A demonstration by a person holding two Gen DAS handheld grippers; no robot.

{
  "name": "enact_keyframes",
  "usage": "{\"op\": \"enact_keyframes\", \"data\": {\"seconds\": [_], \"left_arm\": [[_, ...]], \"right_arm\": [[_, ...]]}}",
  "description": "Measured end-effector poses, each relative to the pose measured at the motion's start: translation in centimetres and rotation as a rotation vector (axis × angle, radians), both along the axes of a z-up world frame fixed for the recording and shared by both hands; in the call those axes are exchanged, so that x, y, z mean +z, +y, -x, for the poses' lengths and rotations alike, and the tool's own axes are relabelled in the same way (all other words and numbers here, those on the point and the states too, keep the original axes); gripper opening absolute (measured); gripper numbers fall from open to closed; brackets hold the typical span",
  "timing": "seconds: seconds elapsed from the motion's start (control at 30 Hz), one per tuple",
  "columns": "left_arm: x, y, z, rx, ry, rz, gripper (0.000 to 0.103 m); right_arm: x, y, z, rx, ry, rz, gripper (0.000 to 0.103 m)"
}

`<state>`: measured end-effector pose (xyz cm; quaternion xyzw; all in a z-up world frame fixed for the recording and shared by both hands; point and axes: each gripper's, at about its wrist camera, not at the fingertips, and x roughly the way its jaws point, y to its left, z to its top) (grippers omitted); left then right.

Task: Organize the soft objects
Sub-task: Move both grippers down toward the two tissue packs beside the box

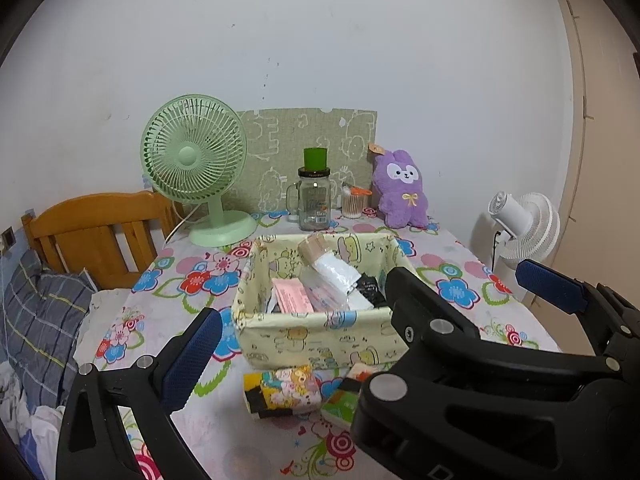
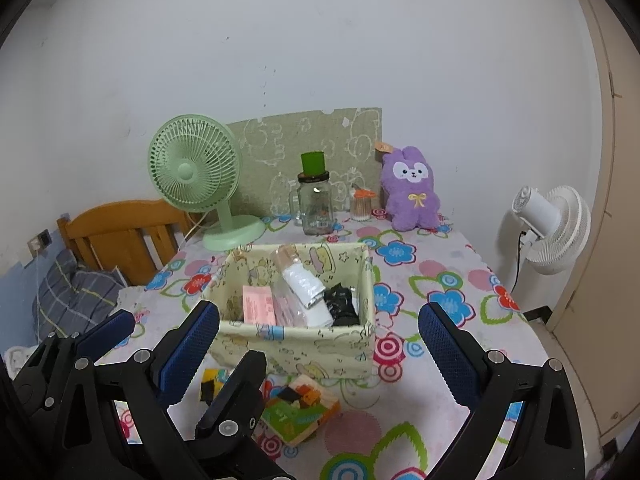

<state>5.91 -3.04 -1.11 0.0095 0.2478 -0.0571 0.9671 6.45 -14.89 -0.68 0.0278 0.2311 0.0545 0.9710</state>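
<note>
A pale yellow fabric basket (image 1: pixel 320 332) (image 2: pixel 296 344) stands mid-table holding a pink packet (image 1: pixel 292 296) (image 2: pixel 258 305), a white wrapped roll (image 1: pixel 338 274) (image 2: pixel 304 286), a black soft item (image 1: pixel 370 286) (image 2: pixel 340 304) and clear bags. In front of it lie a cartoon-print tissue pack (image 1: pixel 286 390) (image 2: pixel 212 386) and a green-orange pack (image 2: pixel 298 408) (image 1: pixel 340 404). A purple plush bunny (image 1: pixel 400 188) (image 2: pixel 412 190) sits at the back. Both grippers hover open and empty above the table's near edge: left gripper (image 1: pixel 368 300) (image 2: pixel 180 336), right gripper (image 2: pixel 320 344) (image 1: pixel 472 276).
A green desk fan (image 1: pixel 196 164) (image 2: pixel 196 176), glass jar with green cup (image 1: pixel 314 200) (image 2: pixel 316 204) and cotton-swab jar (image 1: pixel 354 202) (image 2: pixel 362 204) stand at the back. A wooden headboard (image 1: pixel 96 232) and bedding lie left; a white fan (image 2: pixel 552 228) stands right, off the table.
</note>
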Motion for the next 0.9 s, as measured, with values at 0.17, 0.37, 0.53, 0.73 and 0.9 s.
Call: {"op": "enact_keyframes", "data": {"seconds": [0.17,0.37,0.53,0.73,0.9], "left_arm": [[-0.9,-0.1,0.7,-0.002,0.006,-0.009,0.103],[-2.1,-0.3,1.2,-0.015,0.017,-0.018,0.103],[-3.5,-0.2,1.4,-0.010,0.036,-0.024,0.103],[-5.2,0.1,1.6,-0.021,0.059,-0.017,0.103],[-6.6,0.2,1.6,-0.013,0.081,-0.033,0.103]], "right_arm": [[-1.0,-0.1,0.9,-0.008,0.008,-0.004,0.101],[-2.4,-0.2,1.4,-0.018,0.022,-0.010,0.101],[-3.7,-0.1,1.7,-0.026,0.034,-0.008,0.101],[-5.3,0.1,1.9,-0.035,0.044,0.015,0.101],[-6.9,0.3,1.9,-0.043,0.059,0.009,0.101]]}}
